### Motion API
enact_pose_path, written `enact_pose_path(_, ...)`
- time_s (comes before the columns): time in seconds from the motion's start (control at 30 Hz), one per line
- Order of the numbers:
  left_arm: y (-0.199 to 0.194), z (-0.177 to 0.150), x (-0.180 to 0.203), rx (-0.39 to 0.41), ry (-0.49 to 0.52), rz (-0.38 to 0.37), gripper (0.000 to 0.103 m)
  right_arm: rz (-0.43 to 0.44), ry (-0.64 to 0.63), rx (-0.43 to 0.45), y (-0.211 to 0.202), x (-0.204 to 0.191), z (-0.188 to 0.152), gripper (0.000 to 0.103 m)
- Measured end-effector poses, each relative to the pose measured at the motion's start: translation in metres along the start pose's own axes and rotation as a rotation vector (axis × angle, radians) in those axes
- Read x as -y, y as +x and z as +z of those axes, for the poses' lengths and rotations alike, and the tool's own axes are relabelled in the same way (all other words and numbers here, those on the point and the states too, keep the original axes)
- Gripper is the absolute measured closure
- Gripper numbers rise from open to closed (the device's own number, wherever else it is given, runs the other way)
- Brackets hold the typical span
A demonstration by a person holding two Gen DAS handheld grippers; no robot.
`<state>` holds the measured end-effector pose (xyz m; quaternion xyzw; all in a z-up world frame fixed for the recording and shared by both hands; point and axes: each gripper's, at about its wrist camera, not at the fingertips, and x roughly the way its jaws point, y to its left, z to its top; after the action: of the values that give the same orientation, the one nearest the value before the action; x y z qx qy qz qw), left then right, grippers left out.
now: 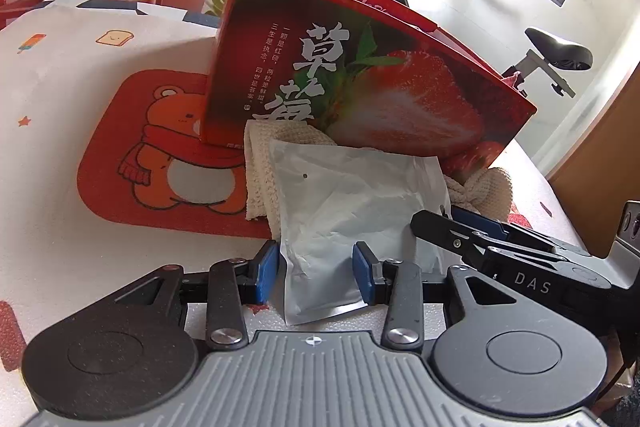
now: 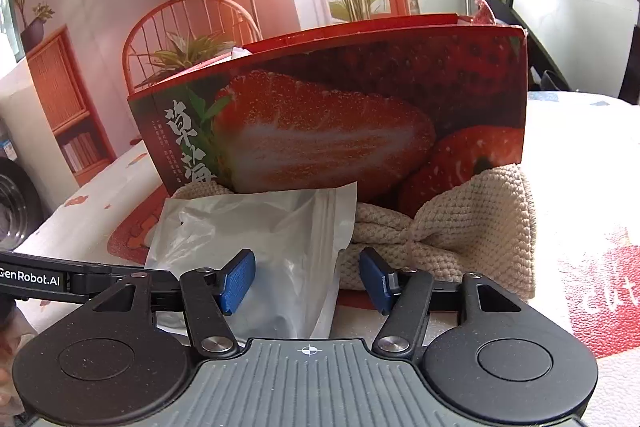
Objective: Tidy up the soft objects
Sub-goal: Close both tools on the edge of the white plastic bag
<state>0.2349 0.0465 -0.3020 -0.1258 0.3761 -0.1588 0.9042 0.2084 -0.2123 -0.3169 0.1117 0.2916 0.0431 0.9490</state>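
Note:
A soft white plastic pouch [image 1: 344,203] lies on a cream knitted cloth [image 1: 260,171] in front of a red strawberry box [image 1: 360,79]. My left gripper [image 1: 316,277] is open, its blue pads on either side of the pouch's near corner. My right gripper [image 2: 308,277] is open too, its jaws astride the pouch's [image 2: 260,239] right edge, with the knitted cloth [image 2: 460,227] just beyond. The right gripper also shows in the left wrist view [image 1: 480,231], at the pouch's right side.
A red bear mat [image 1: 160,155] lies under the box and cloth on a white patterned tablecloth [image 1: 60,87]. An exercise bike [image 1: 552,55] stands behind the table. A wicker chair [image 2: 188,35], plants and a wooden shelf [image 2: 60,99] are at the back.

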Motion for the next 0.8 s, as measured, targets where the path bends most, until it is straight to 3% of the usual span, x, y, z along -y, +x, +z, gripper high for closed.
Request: enact_pose_path(0.8,0.015,0.012,0.007,-0.002,-0.014,0.037,0.06,0.055,0.023,-0.043,0.005,0.004,0.001,0.047)
